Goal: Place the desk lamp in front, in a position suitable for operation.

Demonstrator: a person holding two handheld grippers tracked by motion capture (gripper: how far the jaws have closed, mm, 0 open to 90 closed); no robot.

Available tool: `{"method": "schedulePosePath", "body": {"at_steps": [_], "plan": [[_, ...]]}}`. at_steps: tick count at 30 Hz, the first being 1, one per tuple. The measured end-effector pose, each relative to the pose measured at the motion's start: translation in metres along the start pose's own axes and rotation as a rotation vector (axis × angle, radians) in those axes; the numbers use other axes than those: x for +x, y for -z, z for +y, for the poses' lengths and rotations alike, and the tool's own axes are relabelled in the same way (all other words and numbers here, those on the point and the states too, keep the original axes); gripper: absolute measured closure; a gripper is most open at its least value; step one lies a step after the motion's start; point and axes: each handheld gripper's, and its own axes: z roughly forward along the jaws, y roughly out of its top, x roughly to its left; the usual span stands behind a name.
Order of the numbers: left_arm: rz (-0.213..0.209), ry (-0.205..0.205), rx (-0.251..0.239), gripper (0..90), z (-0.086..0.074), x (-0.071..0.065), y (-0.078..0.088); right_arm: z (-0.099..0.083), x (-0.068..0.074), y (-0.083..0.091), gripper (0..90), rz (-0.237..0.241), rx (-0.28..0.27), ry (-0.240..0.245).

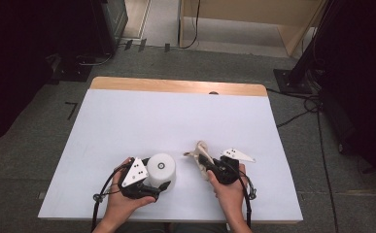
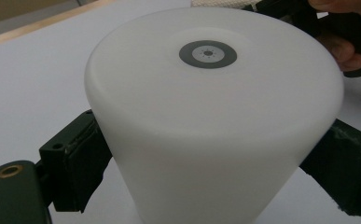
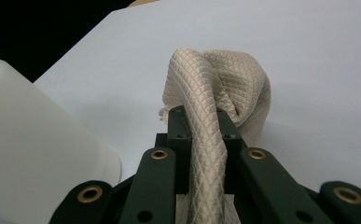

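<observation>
Near my edge of the table (image 1: 127, 121), at about seven o'clock, my left gripper (image 1: 151, 187) has its jaws spread wide around the cup (image 1: 161, 170), pads against its sides, I judge to steady it. It stands upside down, base up, which offers the outside for wiping. At five o'clock my right gripper (image 1: 201, 160) is clamped narrow on the cloth (image 1: 201, 151), bunched above the jaws and kept just right of the cup, ready to rub it. Only a grey ring mark (image 2: 208, 53) sits on the base; I can read no writing or brand.
</observation>
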Motion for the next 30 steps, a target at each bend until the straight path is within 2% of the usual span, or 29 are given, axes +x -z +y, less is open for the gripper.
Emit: {"method": "schedulePosePath", "body": {"at_steps": [4,7,9,10,12,13,16,19,22,25,27,28,29,30], "plan": [[-0.069,-0.028,-0.026,8.8,0.000,0.015,0.003,-0.001,-0.001,0.000,81.3,-0.007,0.002,-0.003],[-0.181,-0.069,-0.048,8.8,0.001,0.027,0.005,-0.001,-0.001,-0.001,81.3,-0.007,0.004,-0.002],[-0.270,-0.101,-0.035,8.8,0.001,0.034,0.004,-0.002,-0.002,-0.001,81.3,-0.008,0.005,0.003],[-0.281,-0.120,-0.026,8.8,0.001,0.034,0.004,-0.002,-0.002,-0.001,81.3,-0.008,0.007,0.001],[-0.274,-0.175,-0.007,8.8,-0.002,0.034,0.002,-0.003,-0.002,-0.002,81.3,-0.009,0.009,0.002],[-0.280,-0.190,-0.010,8.8,-0.003,0.035,0.002,-0.003,-0.001,-0.002,81.3,-0.009,0.009,0.002],[-0.303,-0.205,-0.029,8.8,-0.005,0.038,0.003,-0.003,-0.001,-0.002,81.3,-0.008,0.008,0.009],[-0.279,-0.204,-0.035,8.8,-0.006,0.041,0.005,-0.003,0.002,-0.001,81.2,0.004,0.008,0.002],[-0.265,-0.196,-0.038,8.8,-0.007,0.044,0.006,0.000,0.009,0.003,81.3,0.050,-0.011,-0.007],[-0.286,-0.199,-0.062,8.8,-0.011,0.049,0.006,0.006,0.022,0.010,81.6,0.117,-0.046,-0.001],[-0.297,-0.193,-0.066,8.7,-0.011,0.050,0.005,0.010,0.033,0.014,81.8,0.183,-0.077,-0.003],[-0.297,-0.193,-0.066,8.7,-0.011,0.050,0.005,0.010,0.033,0.014,81.8,0.183,-0.077,-0.003],[-0.297,-0.186,-0.067,8.7,-0.011,0.050,0.004,0.014,0.047,0.018,81.8,0.250,-0.105,0.001],[-0.297,-0.186,-0.067,8.7,-0.011,0.050,0.004,0.014,0.047,0.018,81.8,0.250,-0.105,0.001]]}}
